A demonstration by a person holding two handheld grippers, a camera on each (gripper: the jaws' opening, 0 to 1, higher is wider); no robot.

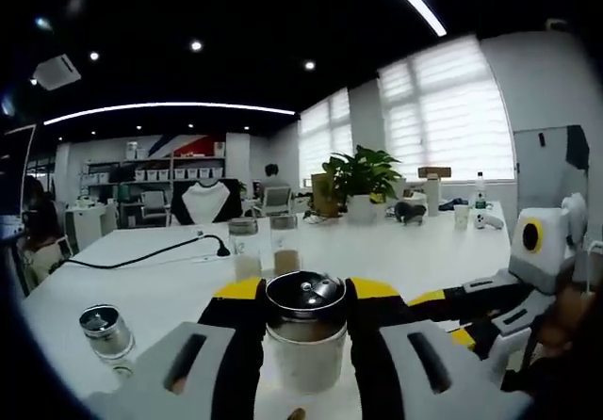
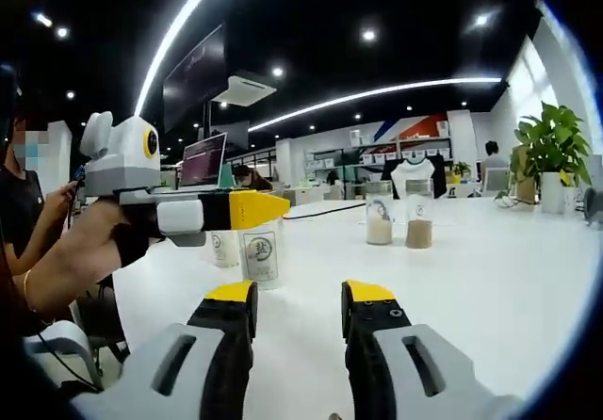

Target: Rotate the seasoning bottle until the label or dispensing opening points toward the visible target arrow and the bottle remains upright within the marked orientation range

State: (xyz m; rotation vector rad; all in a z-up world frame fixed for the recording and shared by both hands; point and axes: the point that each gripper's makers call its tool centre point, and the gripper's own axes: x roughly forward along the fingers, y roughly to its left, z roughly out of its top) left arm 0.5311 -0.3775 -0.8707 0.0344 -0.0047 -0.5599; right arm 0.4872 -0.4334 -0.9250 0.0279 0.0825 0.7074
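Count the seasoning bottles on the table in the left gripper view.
4. One bottle stands between the jaws of the left gripper, one to its left, two side by side behind it. More may be hidden.

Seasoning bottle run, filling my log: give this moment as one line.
left gripper: shut on seasoning bottle | bottle: upright | right gripper: open, holding nothing | white table: two jars beyond

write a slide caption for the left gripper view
Left gripper closed around an upright seasoning bottle with a metal cap on a white table, right gripper alongside.
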